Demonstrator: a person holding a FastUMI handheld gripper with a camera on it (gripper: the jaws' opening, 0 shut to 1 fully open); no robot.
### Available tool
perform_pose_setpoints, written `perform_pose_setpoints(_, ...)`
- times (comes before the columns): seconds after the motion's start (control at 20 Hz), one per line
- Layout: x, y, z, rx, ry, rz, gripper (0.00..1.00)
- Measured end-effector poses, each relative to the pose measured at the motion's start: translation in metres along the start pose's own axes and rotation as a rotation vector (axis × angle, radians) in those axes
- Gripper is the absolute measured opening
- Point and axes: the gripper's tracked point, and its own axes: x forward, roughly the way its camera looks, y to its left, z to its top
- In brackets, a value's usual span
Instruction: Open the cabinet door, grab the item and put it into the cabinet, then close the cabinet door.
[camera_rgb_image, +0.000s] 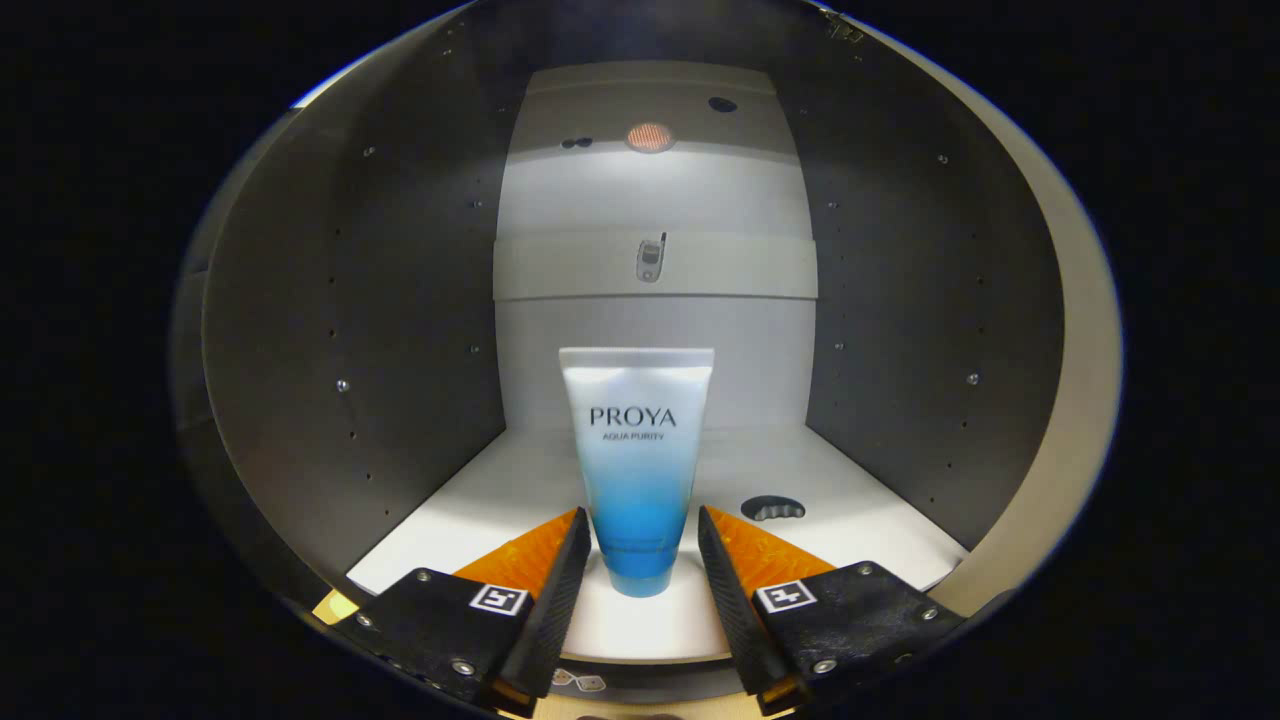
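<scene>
A cosmetic tube (637, 460) stands cap-down on the cabinet (900, 300) floor at lower centre of the frame, between the parted tongs (640, 560), whose fingers (560, 590) flank it with a gap on either side, not touching.

Tube (637, 470), standing upright on cabinet floor (860, 520) between the gripper (640, 545) fingers, which stand apart and clear of it: printed "PROYA", with "AQUA PURITY" in smaller type below. Square coded markers on both fingers; not readable as text.
</scene>
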Motion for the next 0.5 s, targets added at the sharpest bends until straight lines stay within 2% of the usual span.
perform_pose_setpoints(0.05,-0.002,0.001,0.002,0.004,-0.003,0.001,0.75)
perform_pose_setpoints(0.3,-0.030,0.003,0.012,0.009,-0.010,-0.002,0.90)
perform_pose_setpoints(0.4,-0.046,-0.003,0.017,-0.052,-0.023,-0.029,0.93)
perform_pose_setpoints(0.5,-0.067,0.002,0.022,-0.060,-0.035,-0.022,0.93)
